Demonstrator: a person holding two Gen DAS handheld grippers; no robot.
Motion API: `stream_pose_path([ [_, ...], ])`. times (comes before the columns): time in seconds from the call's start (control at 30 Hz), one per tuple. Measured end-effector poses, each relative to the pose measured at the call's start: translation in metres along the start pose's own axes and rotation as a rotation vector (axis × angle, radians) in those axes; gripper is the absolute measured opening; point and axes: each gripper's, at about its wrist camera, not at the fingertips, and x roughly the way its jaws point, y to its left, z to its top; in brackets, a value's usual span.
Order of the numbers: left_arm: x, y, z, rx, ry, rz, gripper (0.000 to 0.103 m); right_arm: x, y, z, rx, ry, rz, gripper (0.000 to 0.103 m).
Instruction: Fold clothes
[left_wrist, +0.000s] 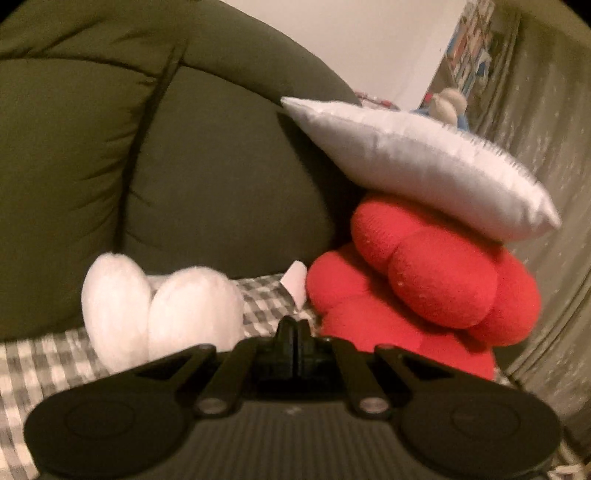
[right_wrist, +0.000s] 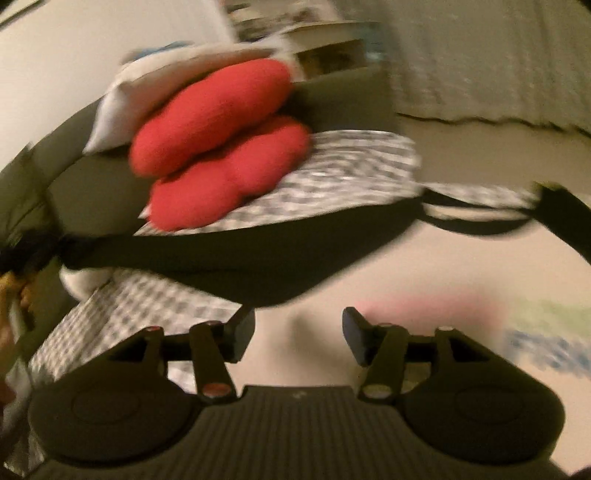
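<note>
A dark garment (right_wrist: 258, 258) hangs stretched in the air in the right wrist view, above a checked cover (right_wrist: 351, 158). Its left end runs to a dark blurred shape at the left edge, and its right end trails off as a strip (right_wrist: 565, 221). My right gripper (right_wrist: 299, 332) is open just below the garment's sagging middle and touches nothing. My left gripper (left_wrist: 295, 330) is shut, fingers pressed together. No cloth shows in its own view, where the gripper body hides whatever is below the tips. The right wrist view is motion-blurred.
A red lobed cushion (left_wrist: 436, 280) sits on the checked cover (left_wrist: 44, 369) with a silvery pillow (left_wrist: 424, 162) on top. Two white plush lumps (left_wrist: 159, 310) lie left of my left gripper. Behind is an olive sofa back (left_wrist: 147, 147). A curtain (left_wrist: 546, 184) hangs right. Pale floor (right_wrist: 443, 258) lies below.
</note>
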Motion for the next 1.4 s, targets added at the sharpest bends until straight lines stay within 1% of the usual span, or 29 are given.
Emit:
stream_pose_path([
  [0.17,0.029,-0.008,0.001,0.067,0.041,0.064,0.002,0.046,0.055,0.007,-0.222,0.031,0.059,0.057],
  [0.3,0.056,-0.013,-0.007,0.108,0.113,0.093,0.003,0.08,0.088,0.006,-0.375,0.059,0.062,0.057],
  [0.33,0.06,-0.014,-0.009,0.116,0.117,0.108,0.004,0.089,0.094,0.006,-0.401,0.07,0.061,0.057],
  [0.4,0.063,-0.012,-0.013,0.116,0.125,0.112,0.016,0.102,0.103,0.003,-0.452,0.088,0.053,0.057],
  [0.43,0.063,-0.01,-0.014,0.11,0.131,0.104,0.033,0.108,0.108,0.001,-0.477,0.095,0.048,0.057],
  [0.47,0.061,-0.008,-0.015,0.105,0.135,0.094,0.047,0.115,0.112,-0.001,-0.502,0.103,0.043,0.057],
  [0.5,0.059,-0.005,-0.016,0.107,0.135,0.087,0.049,0.119,0.115,-0.002,-0.522,0.106,0.038,0.057],
  [0.6,0.052,0.003,-0.019,0.13,0.149,0.066,0.049,0.126,0.118,-0.005,-0.556,0.096,0.027,0.057],
  [0.7,0.045,0.018,-0.022,0.141,0.186,0.013,0.049,0.131,0.117,-0.005,-0.549,0.088,0.027,0.057],
  [0.83,0.04,0.033,-0.033,0.181,0.216,-0.057,0.049,0.136,0.119,-0.005,-0.552,0.076,0.019,0.057],
  [0.93,0.042,0.034,-0.04,0.195,0.229,-0.102,0.046,0.139,0.121,-0.005,-0.555,0.066,0.012,0.057],
  [1.0,0.045,0.031,-0.043,0.198,0.241,-0.127,0.034,0.143,0.124,-0.005,-0.567,0.062,-0.004,0.056],
  [1.03,0.047,0.027,-0.044,0.198,0.25,-0.136,0.018,0.145,0.125,-0.004,-0.579,0.061,-0.019,0.055],
  [1.07,0.048,0.024,-0.044,0.198,0.259,-0.146,0.002,0.147,0.126,-0.004,-0.591,0.061,-0.035,0.051],
  [1.1,0.048,0.021,-0.044,0.195,0.258,-0.154,0.002,0.149,0.127,-0.004,-0.603,0.06,-0.05,0.042],
  [1.13,0.046,0.017,-0.041,0.189,0.247,-0.162,0.002,0.151,0.128,-0.003,-0.615,0.059,-0.066,0.036],
  [1.2,0.041,0.011,-0.035,0.173,0.222,-0.178,0.002,0.152,0.128,-0.002,-0.642,0.056,-0.095,0.008],
  [1.23,0.039,0.007,-0.029,0.158,0.207,-0.185,0.002,0.151,0.127,0.0,-0.642,0.06,-0.09,0.005],
  [1.27,0.036,0.004,-0.023,0.146,0.194,-0.185,0.002,0.149,0.125,0.003,-0.63,0.066,-0.072,0.005],
  [1.4,0.028,-0.007,0.006,0.107,0.151,-0.123,0.002,0.131,0.118,0.016,-0.581,0.085,0.019,0.005],
])
